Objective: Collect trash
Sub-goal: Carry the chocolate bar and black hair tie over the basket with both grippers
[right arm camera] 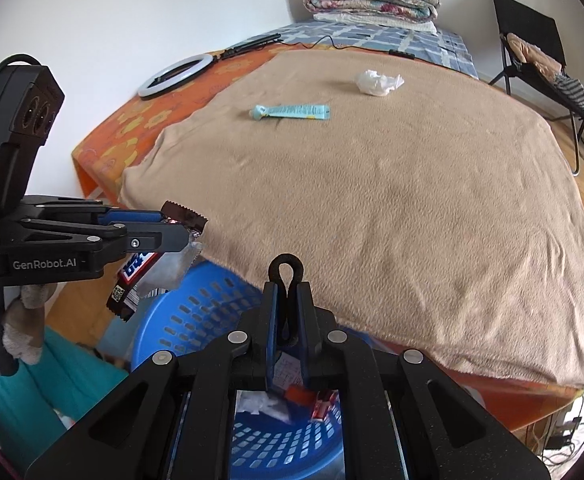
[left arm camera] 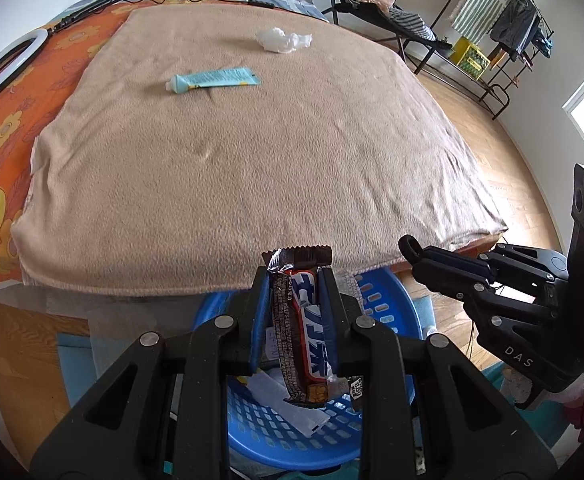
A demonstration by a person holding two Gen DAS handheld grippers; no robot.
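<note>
Foil-wrapped, the candy bar wrapper point(left arm camera: 299, 320) sat clamped in the left hand-held gripper point(left arm camera: 297, 280) at lower centre, above the blue basket point(left arm camera: 383, 292), while the right hand-held gripper point(right arm camera: 288, 292) was nearly closed and empty; an off-centre release could have dropped it onto the floor.

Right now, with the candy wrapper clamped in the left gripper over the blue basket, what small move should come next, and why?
Probably open the left gripper and let the candy wrapper fall. It hangs above the blue basket, which already holds other scraps, so no further carrying seems needed. The right gripper looks shut and empty; the tube and the crumpled tissue still wait on the blanket.
</note>
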